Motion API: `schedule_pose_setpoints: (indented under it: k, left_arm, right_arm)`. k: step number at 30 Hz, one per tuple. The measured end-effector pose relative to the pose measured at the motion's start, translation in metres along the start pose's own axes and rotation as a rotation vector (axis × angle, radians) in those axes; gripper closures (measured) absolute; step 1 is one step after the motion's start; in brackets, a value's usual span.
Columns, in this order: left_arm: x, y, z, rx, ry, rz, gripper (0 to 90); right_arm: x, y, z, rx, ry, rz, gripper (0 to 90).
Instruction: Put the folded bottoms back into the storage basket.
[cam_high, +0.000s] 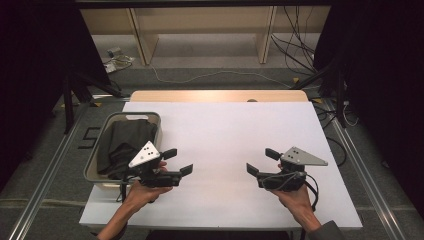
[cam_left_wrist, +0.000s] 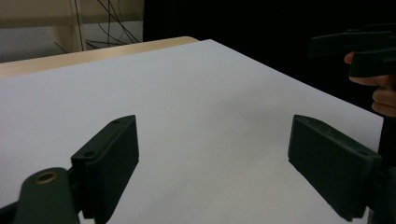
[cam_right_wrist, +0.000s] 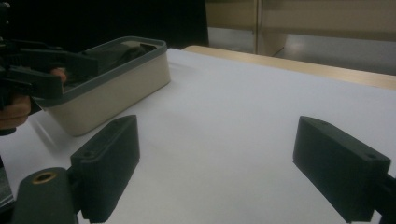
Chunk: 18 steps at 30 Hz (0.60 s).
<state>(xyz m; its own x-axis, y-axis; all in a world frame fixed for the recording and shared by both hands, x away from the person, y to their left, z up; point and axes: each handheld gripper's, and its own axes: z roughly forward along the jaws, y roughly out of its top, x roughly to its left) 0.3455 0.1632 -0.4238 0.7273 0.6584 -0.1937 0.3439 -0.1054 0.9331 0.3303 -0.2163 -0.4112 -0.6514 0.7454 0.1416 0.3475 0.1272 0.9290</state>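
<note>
Nearest the person, both grippers hovered low over the white table (cam_high: 225, 130), facing each other. The left gripper (cam_high: 179, 161) sat at about seven o'clock on the table, its jaws released with nothing between them. The right gripper (cam_high: 261, 161), at about five o'clock, was likewise spread wide and empty. Farther off, at nine o'clock by the table's left edge, stood a beige bin (cam_high: 94, 165) with a grey rim; dark folded cloth (cam_high: 122, 145) lay piled inside it, just beside the left gripper.
</note>
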Motion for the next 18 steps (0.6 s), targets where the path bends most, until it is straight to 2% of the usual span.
schedule_pose_setpoints:
  k: [5,8,12,18]
  left_arm:
    - [-0.001,-0.002,-0.007,-0.017,0.013,0.012,16.0]
    - [-0.002,-0.003,-0.009,-0.007,0.009,0.023,15.8]
    - [-0.006,-0.003,-0.013,-0.040,0.005,0.044,15.8]
    - [-0.010,-0.005,-0.017,-0.046,0.009,0.073,15.2]
  right_arm:
    - [0.002,-0.004,-0.003,-0.014,-0.001,-0.017,15.2]
    - [0.004,-0.005,-0.005,-0.026,-0.002,-0.023,15.2]
    - [0.004,-0.008,-0.006,-0.023,0.002,-0.022,15.2]
    - [0.005,-0.013,-0.008,-0.022,0.001,-0.023,15.2]
